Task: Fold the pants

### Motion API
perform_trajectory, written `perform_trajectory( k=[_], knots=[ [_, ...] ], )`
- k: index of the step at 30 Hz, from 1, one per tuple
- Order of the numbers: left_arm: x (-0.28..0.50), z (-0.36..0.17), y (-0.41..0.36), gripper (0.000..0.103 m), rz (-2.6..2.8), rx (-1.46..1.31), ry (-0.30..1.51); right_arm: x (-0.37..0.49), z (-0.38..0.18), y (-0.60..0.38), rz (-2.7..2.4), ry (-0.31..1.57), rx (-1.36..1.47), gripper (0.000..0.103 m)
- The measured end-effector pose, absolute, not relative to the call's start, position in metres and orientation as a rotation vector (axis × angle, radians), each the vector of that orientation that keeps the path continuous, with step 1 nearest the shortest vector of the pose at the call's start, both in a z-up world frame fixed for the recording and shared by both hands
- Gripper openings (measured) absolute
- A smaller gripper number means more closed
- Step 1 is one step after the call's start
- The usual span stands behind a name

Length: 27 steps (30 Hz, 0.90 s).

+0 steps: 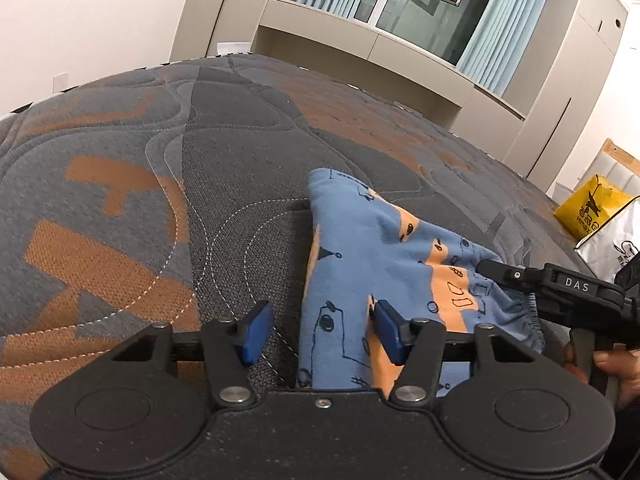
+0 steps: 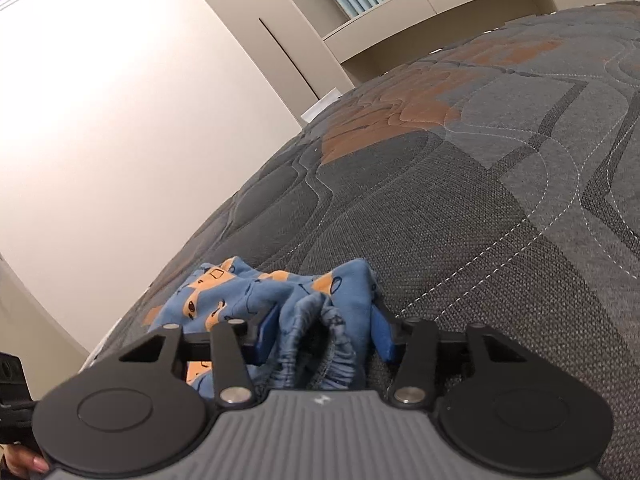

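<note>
Small blue pants (image 1: pixel 352 256) with orange patches and black drawings lie on the grey and orange mattress (image 1: pixel 160 168). My left gripper (image 1: pixel 324 332) is open, its blue pads (image 1: pixel 256 332) straddling the near edge of the pants. My right gripper (image 1: pixel 496 270) reaches in from the right at the elastic waistband (image 1: pixel 524 320). In the right wrist view the right gripper (image 2: pixel 324 338) is open, with the bunched waistband (image 2: pixel 320 344) between its pads (image 2: pixel 266 332), and the rest of the pants (image 2: pixel 216 292) lies ahead to the left.
The quilted mattress (image 2: pixel 480 200) stretches far ahead in both views. A yellow bag (image 1: pixel 588 208) and a white bag (image 1: pixel 612 240) stand past its right edge. Beige cabinets (image 1: pixel 560 80), a window with blue curtains (image 1: pixel 492 24) and a pale wall (image 2: pixel 120 120) lie beyond.
</note>
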<state>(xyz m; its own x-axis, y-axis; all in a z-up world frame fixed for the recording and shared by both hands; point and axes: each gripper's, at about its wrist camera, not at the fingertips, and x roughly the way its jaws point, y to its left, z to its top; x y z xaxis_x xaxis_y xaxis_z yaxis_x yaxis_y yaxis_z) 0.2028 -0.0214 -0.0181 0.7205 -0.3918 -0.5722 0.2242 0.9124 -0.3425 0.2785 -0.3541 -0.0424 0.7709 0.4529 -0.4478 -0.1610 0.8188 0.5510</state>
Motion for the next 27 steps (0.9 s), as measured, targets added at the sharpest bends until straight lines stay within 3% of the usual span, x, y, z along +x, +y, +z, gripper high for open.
perform_trajectory(
  k=[19, 23, 27],
  knots=[
    [0.2023, -0.0201, -0.0245, 0.052, -0.346, -0.271, 0.686, 0.2787, -0.0429, -0.3528, 0.355, 0.609, 0.509, 0.057],
    [0.2022, -0.0199, -0.0240, 0.052, -0.349, -0.273, 0.689, 0.2784, -0.0425, -0.3510, 0.344, 0.607, 0.496, 0.049],
    [0.2010, -0.0186, -0.0249, 0.034, -0.376, -0.291, 0.687, 0.2752, -0.0408, -0.3493, 0.349, 0.599, 0.488, 0.039]
  ],
)
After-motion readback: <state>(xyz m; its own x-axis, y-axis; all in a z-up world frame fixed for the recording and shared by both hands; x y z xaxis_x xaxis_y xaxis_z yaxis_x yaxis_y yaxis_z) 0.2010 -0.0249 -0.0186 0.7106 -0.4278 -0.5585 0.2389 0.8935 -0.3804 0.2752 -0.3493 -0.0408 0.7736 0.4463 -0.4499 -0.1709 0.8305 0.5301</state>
